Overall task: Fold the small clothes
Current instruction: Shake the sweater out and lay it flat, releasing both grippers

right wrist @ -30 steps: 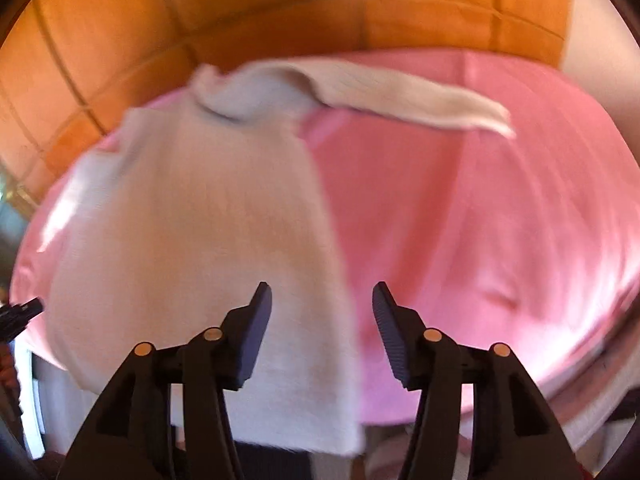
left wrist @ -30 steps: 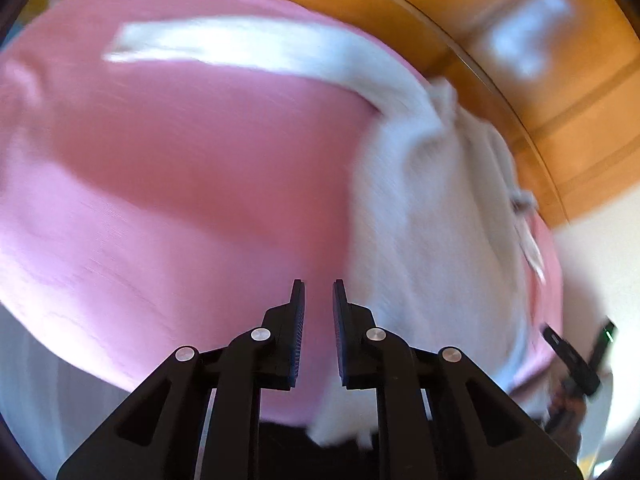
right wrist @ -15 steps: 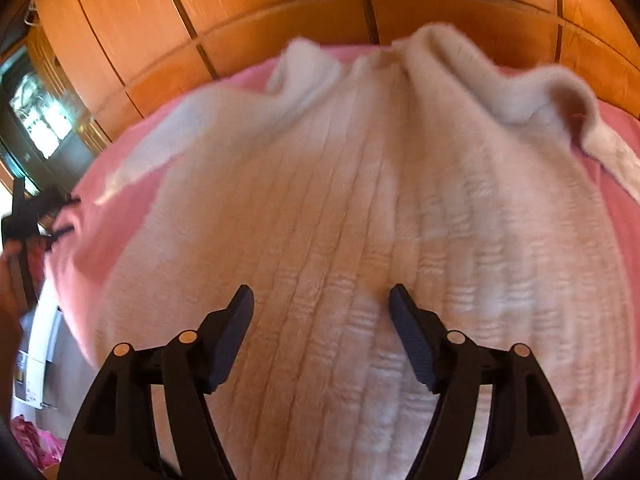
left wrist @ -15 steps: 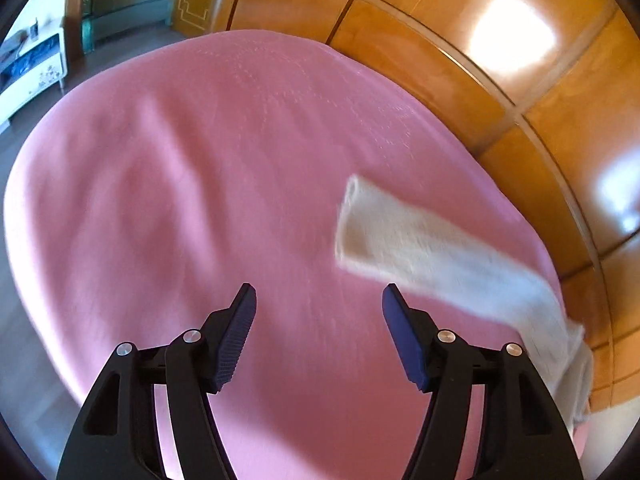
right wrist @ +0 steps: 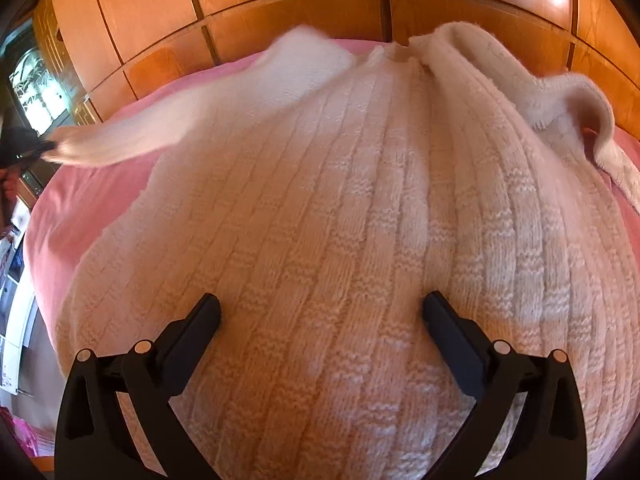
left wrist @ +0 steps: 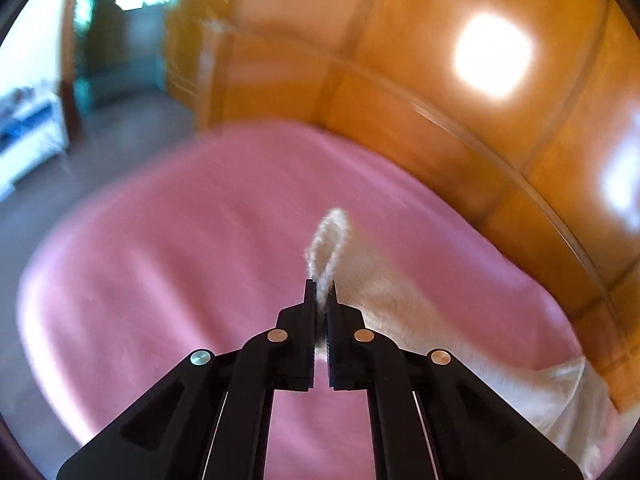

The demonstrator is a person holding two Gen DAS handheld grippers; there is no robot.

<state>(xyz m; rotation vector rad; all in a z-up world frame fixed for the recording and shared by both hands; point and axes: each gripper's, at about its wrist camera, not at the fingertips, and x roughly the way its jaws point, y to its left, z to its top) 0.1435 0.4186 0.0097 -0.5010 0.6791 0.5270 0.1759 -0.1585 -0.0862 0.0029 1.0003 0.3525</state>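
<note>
A small cream knitted sweater (right wrist: 360, 240) lies spread on a pink bed cover (right wrist: 80, 208). Its left sleeve (right wrist: 132, 136) is stretched out and lifted to the left, where the tip of my left gripper (right wrist: 38, 148) pinches the cuff. In the left wrist view my left gripper (left wrist: 321, 292) is shut on the sleeve cuff (left wrist: 328, 244), which loops up past the fingertips; the rest of the sleeve (left wrist: 420, 320) trails right toward the sweater body. My right gripper (right wrist: 320, 312) hovers low over the sweater's lower body; its jaws are opening wide, pads off the knit. The right sleeve (right wrist: 560, 92) lies crumpled.
A glossy wooden panelled headboard (right wrist: 320, 12) runs behind the bed. Bare pink cover (left wrist: 160, 260) stretches left of the sleeve. Beyond the bed's far edge is grey floor (left wrist: 120, 120) and a white cabinet (left wrist: 28, 136).
My left gripper swung away from the sweater body, opened over the sleeve end, then shut on the cuff and lifted it. My right gripper came down over the sweater and widened.
</note>
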